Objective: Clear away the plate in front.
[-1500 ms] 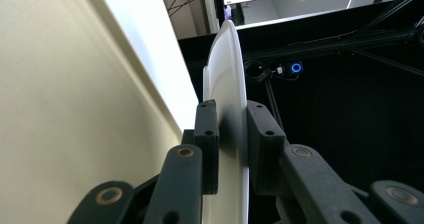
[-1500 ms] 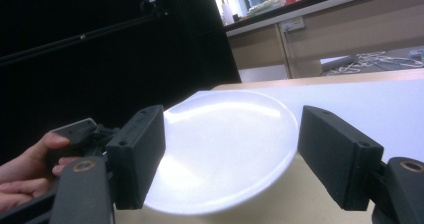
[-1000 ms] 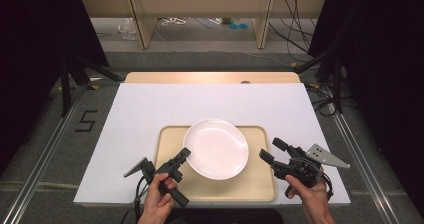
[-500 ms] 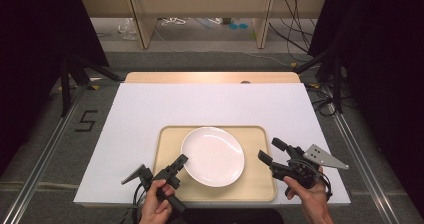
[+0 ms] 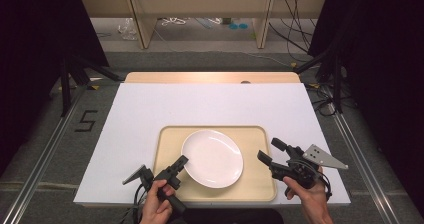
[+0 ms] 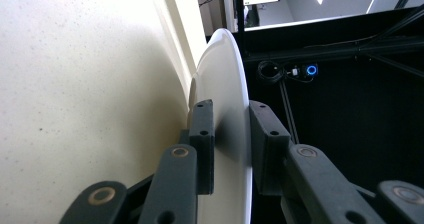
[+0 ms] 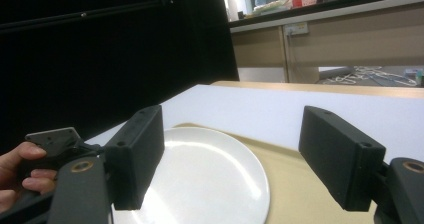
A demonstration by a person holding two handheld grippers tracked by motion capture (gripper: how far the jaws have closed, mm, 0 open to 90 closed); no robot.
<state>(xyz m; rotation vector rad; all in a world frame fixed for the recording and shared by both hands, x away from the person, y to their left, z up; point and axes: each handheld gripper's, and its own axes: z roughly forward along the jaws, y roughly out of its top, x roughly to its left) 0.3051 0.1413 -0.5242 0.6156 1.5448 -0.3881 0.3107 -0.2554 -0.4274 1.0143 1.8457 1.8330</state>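
white plate [image 5: 212,158] on a tan tray [image 5: 260,186]; white table cover [image 5: 210,106]; black tongs [image 5: 178,163].

One round white ceramic plate [image 5: 212,157] lies on one pale beige rectangular tray [image 5: 264,189]. One white rectangular sheet [image 5: 210,106] covers one light wooden table [image 5: 210,77]. Two black two-jaw grippers are present, a left gripper [image 5: 181,161] and a right gripper [image 5: 270,151], each held by one hand, two hands in all.
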